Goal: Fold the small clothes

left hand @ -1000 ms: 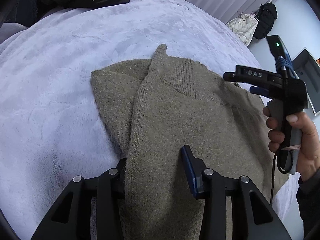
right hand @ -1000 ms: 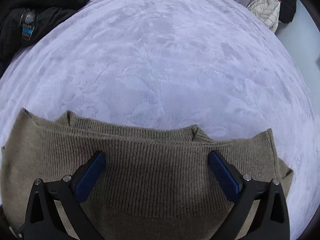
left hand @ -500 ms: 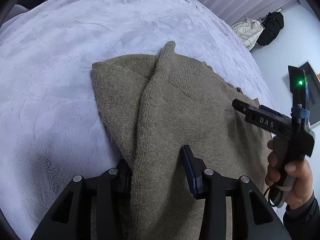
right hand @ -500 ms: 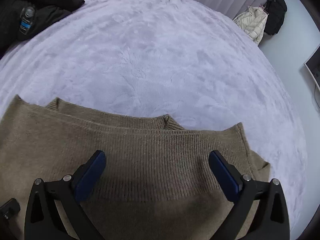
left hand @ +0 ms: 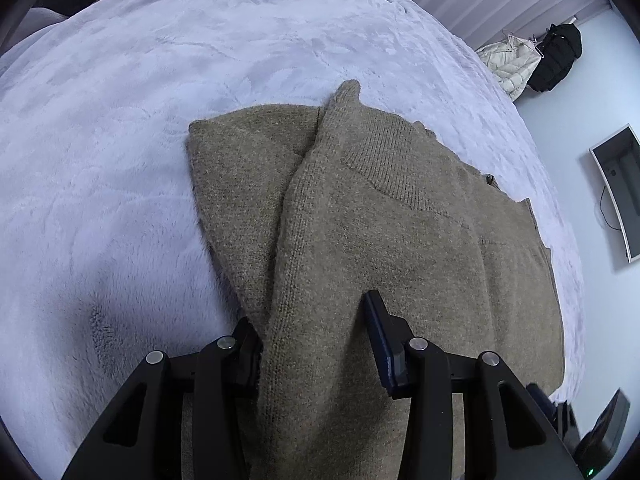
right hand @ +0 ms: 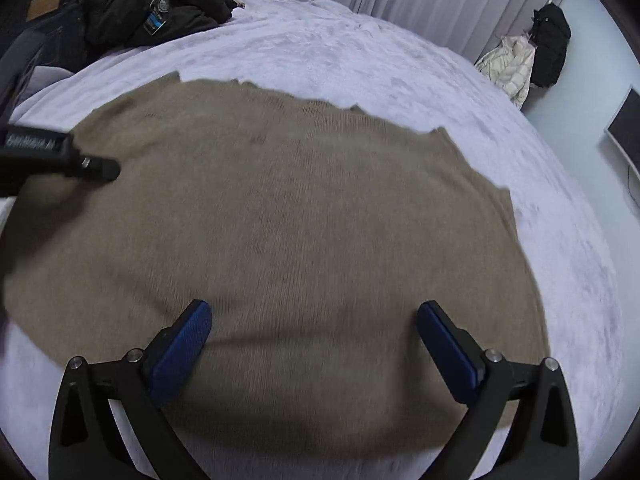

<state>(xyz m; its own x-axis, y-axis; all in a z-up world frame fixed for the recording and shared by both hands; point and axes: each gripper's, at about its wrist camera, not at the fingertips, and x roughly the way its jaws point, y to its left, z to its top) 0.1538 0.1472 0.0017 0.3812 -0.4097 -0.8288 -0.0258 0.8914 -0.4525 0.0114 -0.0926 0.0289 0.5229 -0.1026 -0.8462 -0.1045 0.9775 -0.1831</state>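
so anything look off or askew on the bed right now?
Nothing damaged or spilled. The tan sweater lies on the lilac blanket with its folded panel running diagonally rather than square. The left gripper straddles a raised fold; the right gripper hangs open above it.
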